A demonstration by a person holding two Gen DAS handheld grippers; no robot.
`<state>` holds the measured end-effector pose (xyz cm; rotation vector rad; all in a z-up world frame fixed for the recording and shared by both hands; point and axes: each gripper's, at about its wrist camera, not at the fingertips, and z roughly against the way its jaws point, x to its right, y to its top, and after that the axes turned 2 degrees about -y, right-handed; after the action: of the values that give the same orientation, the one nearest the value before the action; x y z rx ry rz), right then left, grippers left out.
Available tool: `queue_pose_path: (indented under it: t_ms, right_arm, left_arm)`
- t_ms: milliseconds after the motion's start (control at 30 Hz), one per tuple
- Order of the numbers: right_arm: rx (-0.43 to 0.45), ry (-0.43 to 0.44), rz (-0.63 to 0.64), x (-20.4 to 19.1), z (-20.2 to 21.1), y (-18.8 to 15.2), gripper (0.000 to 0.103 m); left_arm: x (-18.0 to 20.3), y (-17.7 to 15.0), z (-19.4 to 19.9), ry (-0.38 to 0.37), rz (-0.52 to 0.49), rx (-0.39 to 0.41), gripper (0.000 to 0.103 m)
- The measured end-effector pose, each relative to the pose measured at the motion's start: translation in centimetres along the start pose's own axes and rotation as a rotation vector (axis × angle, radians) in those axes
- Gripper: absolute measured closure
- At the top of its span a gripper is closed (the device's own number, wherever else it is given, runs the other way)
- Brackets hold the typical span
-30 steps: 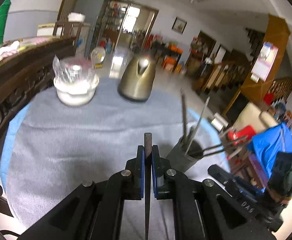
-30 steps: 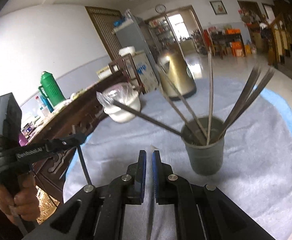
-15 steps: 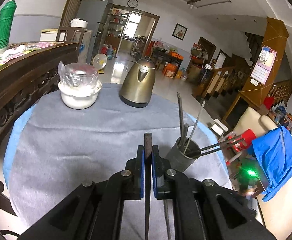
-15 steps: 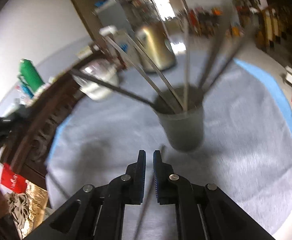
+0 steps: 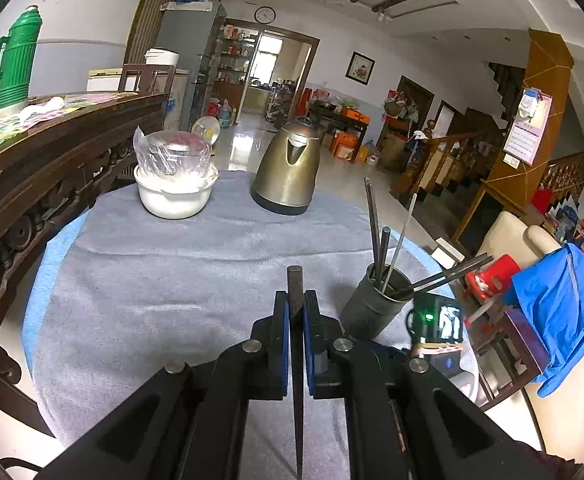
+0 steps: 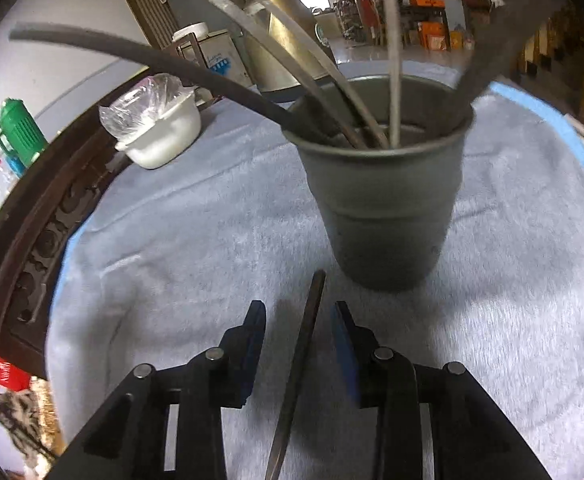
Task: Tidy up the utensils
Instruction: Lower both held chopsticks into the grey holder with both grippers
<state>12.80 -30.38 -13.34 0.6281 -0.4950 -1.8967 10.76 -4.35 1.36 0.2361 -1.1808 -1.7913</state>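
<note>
Left gripper: clamped on a dark chopstick, tip poking out just past the pads, shaft running back between the fingers toward the camera. Held over grey cloth covering the round table.

Right gripper: jaws opening, pads apart, a second dark chopstick lying in the gap, touching neither pad. Blunt end pointing toward the base of the grey cup, stopping just short of it; whether resting on the cloth or still off it, cannot tell.

Cup upright on the cloth, directly ahead of the right gripper and near it; in the left wrist view, to the right of and just beyond the left fingers. Several chopsticks standing in it, fanned outward: one dark stick leaning far left over the rim, pale ones leaning left and upright, a broad dark one leaning right. Fanned sticks crowding the space above the cup mouth.

Farther back on the table: white bowl with clear plastic wrap bunched on top, at left; brass-coloured kettle to its right, apart from the bowl. Both well apart from the cup.

Dark carved wooden table edge beside the round table on the left, green thermos on it. Blue garment draped at far right, red stool beside it.
</note>
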Motion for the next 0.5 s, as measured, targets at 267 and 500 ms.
queue_pose_path:
  t_ms: [267,500]
  right_arm:
    - [-0.03,-0.074,0.007,-0.5,-1.7,0.1,0.087]
    - [0.032,0.014,0.039,-1.0,0.7,0.0,0.097]
  left_arm:
    - [0.3,0.0,0.1,-0.013,-0.013,-0.002,0.096]
    - [0.4,-0.1,0.4,-0.005,-0.01,0.001,0.096]
